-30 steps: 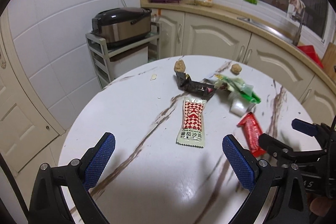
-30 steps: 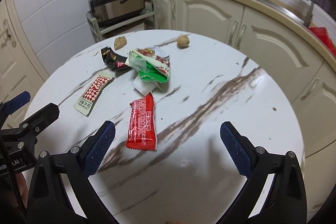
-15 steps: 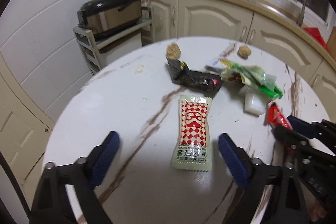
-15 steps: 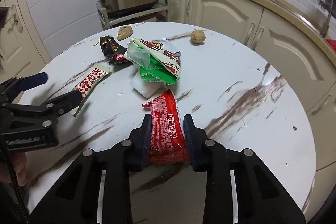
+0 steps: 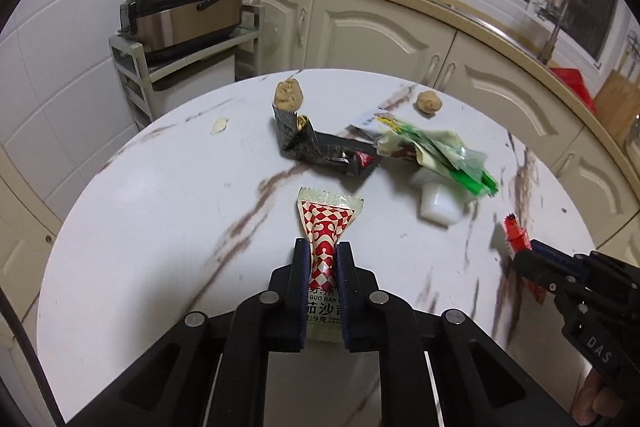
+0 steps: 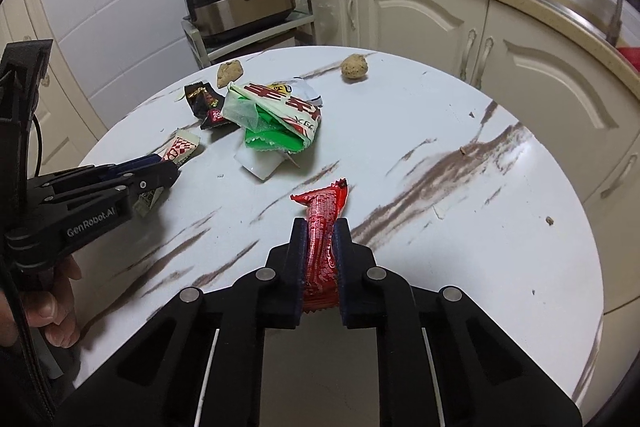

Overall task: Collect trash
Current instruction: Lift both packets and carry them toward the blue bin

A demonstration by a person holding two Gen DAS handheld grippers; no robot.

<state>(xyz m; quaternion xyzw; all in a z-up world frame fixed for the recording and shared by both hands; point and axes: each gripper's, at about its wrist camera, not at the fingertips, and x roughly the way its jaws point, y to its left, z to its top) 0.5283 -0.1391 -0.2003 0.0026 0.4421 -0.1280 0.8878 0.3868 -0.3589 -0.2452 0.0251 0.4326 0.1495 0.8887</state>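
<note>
Trash lies scattered on the round marble table. Left gripper, its jaws having just closed, pinches the red-checked ketchup sachet; right gripper, jaws likewise just closing, squeezes the red wrapper. Beyond sit a black wrapper, a green-and-white bag over a white cup, and two brown lumps.

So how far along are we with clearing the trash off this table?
Nothing looks binned yet. In hand: the left gripper has just closed on the ketchup sachet, and the right gripper on the red wrapper; both still touch the table. Left: the black wrapper, green wrapper pile, white cup, two brown lumps and small scraps.
</note>
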